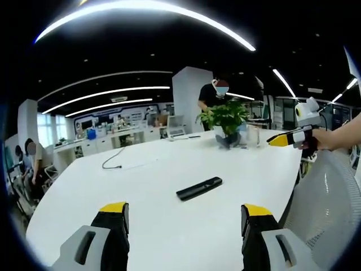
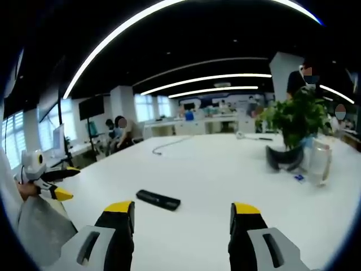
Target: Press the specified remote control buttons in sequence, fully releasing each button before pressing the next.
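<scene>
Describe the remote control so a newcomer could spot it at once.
Start at the big white table with the potted plant at its far side. Nearer than the plant lies the remote control, alone on bare tabletop: a slim, flat black bar, the only dark object there.

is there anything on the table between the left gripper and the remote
Nothing visible. In the left gripper view, the open left gripper looks straight at the black remote, with bare white table between them. The plant and the cable lie farther back, beyond the remote.
</scene>
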Available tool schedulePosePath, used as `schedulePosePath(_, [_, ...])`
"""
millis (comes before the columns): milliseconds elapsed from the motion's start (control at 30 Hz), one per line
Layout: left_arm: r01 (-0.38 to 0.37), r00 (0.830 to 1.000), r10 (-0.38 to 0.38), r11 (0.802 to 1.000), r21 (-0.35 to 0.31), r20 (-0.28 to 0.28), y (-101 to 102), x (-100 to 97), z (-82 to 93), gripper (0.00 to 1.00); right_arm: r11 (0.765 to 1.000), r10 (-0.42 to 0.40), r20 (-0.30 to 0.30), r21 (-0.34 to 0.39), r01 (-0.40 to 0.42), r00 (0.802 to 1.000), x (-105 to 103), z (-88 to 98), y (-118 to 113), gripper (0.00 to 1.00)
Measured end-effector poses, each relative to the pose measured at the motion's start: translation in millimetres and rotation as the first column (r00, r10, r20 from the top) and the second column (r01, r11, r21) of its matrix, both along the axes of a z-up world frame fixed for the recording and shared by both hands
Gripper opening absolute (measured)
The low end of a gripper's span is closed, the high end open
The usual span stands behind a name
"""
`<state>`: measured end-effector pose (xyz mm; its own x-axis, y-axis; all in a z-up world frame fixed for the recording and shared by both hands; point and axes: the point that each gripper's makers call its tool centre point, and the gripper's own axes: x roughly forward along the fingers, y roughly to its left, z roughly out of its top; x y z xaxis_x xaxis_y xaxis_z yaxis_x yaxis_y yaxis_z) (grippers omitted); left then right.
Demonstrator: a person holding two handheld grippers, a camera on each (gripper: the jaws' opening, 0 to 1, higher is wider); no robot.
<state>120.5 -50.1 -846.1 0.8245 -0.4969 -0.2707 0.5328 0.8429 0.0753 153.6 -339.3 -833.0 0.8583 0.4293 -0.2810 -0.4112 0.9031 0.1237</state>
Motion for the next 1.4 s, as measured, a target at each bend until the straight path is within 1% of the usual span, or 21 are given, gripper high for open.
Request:
schedulePosePath(167, [0.011, 1.0, -0.011, 1.0, 0.0, -0.014, -1.6, -0.6, -3.1, 0.84, 1.0, -0.005, -0.006, -0.009, 0.005, 1.0, 0.5, -2.3, -1.1, 0.67])
schedulePosePath(300, [0.03, 0.998, -0.03, 1.0, 0.003, -0.06, -4.7, -1.7, -12.1, 0.84, 1.0, -0.015, -0.018, -0.019, 0.014, 1.0, 1.1, -5.3, -3.0, 0.67])
schedulePosePath(367, [0.055, 0.997, -0.054, 0.999, 0.002, -0.06, -9.1, -4.1, -12.0, 0.84, 0.999, -0.023, -0.004, -0.036, 0.022, 1.0, 0.3, -3.4, -4.6, 0.67])
schedulePosePath(433, [0.075, 0.996, -0.075, 0.997, -0.005, -0.047, -13.0, -5.5, -9.4, 0.84, 0.998, -0.041, 0.021, -0.048, 0.042, 0.999, 0.2, 0.2, -9.5, 0.67])
schedulePosePath(467, [0.079, 0.996, -0.08, 0.997, -0.007, -0.044, -13.8, -5.8, -8.8, 0.84, 0.998, -0.046, 0.023, -0.047, 0.047, 0.999, 0.5, 0.6, -10.4, 0.67])
schedulePosePath(533, [0.078, 0.996, -0.078, 0.997, 0.002, -0.051, -13.1, -6.0, -11.2, 0.84, 0.998, -0.052, 0.01, -0.042, 0.053, 0.999, 1.8, -2.1, -12.4, 0.67])
schedulePosePath(600, [0.063, 0.996, -0.062, 0.998, 0.003, -0.062, -10.6, -5.3, -13.4, 0.84, 0.998, -0.042, -0.014, -0.045, 0.041, 0.999, 1.7, -7.3, -9.4, 0.67])
schedulePosePath(667, [0.052, 0.996, -0.053, 0.999, -0.016, -0.065, -9.1, -4.2, -12.4, 0.84, 0.997, -0.031, -0.028, -0.072, 0.029, 0.999, 0.3, -12.0, -8.7, 0.66])
schedulePosePath(733, [0.052, 0.996, -0.054, 0.998, -0.018, -0.078, -9.1, -5.0, -14.8, 0.84, 0.996, -0.022, -0.045, -0.091, 0.018, 0.999, -0.6, -15.9, -7.7, 0.65])
schedulePosePath(833, [0.071, 0.993, -0.072, 0.997, -0.01, -0.093, -11.8, -7.2, -18.2, 0.84, 0.995, -0.017, -0.049, -0.095, 0.012, 0.999, -1.3, -16.8, -6.9, 0.64])
schedulePosePath(867, [0.086, 0.992, -0.087, 0.996, -0.011, -0.094, -14.6, -8.6, -18.5, 0.84, 0.995, -0.017, -0.06, -0.1, 0.011, 0.998, -1.0, -18.4, -7.5, 0.64])
schedulePosePath(933, [0.095, 0.991, -0.095, 0.995, -0.004, -0.09, -16.4, -9.5, -17.9, 0.84, 0.996, -0.017, -0.051, -0.091, 0.012, 0.999, 0.8, -17.4, -8.9, 0.65])
schedulePosePath(1000, [0.086, 0.992, -0.084, 0.996, 0.01, -0.091, -14.2, -8.8, -18.9, 0.85, 0.996, -0.02, -0.052, -0.091, 0.016, 0.998, 0.9, -17.8, -10.3, 0.67])
schedulePosePath(1100, [0.067, 0.993, -0.067, 0.998, 0.003, -0.098, -10.8, -6.5, -19.0, 0.86, 0.994, -0.019, -0.053, -0.104, 0.014, 0.998, 0.2, -17.9, -7.5, 0.68])
schedulePosePath(1133, [0.068, 0.991, -0.068, 0.998, -0.004, -0.111, -11.0, -6.5, -20.0, 0.88, 0.994, -0.017, -0.058, -0.11, 0.01, 0.998, -1.4, -18.5, -7.0, 0.69])
schedulePosePath(1167, [0.082, 0.988, -0.083, 0.997, -0.012, -0.134, -14.2, -8.2, -22.5, 0.9, 0.993, -0.015, -0.064, -0.117, 0.008, 0.998, -2.3, -19.7, -6.8, 0.69])
schedulePosePath(1233, [0.112, 0.966, -0.132, 0.989, -0.099, -0.224, -27.8, -16.7, -27.0, 0.97, 0.993, -0.014, -0.071, -0.122, 0.005, 0.997, -2.5, -21.3, -8.3, 0.68])
schedulePosePath(1267, [0.112, 0.955, -0.143, 0.985, -0.131, -0.259, -30.8, -19.3, -28.1, 0.97, 0.993, -0.014, -0.071, -0.122, 0.005, 0.997, -3.0, -21.0, -8.4, 0.68])
schedulePosePath(1300, [0.124, 0.946, -0.163, 0.981, -0.152, -0.28, -33.6, -20.4, -27.3, 0.97, 0.992, -0.014, -0.071, -0.123, 0.005, 0.997, -3.3, -20.8, -8.5, 0.68])
schedulePosePath(1367, [0.158, 0.929, -0.197, 0.977, -0.145, -0.314, -35.9, -23.0, -28.4, 0.97, 0.992, -0.017, -0.072, -0.122, 0.008, 0.997, -3.4, -20.8, -9.5, 0.68])
schedulePosePath(1400, [0.179, 0.921, -0.208, 0.977, -0.117, -0.328, -35.5, -23.8, -28.9, 0.97, 0.993, -0.019, -0.074, -0.12, 0.01, 0.997, -3.1, -21.3, -11.2, 0.67])
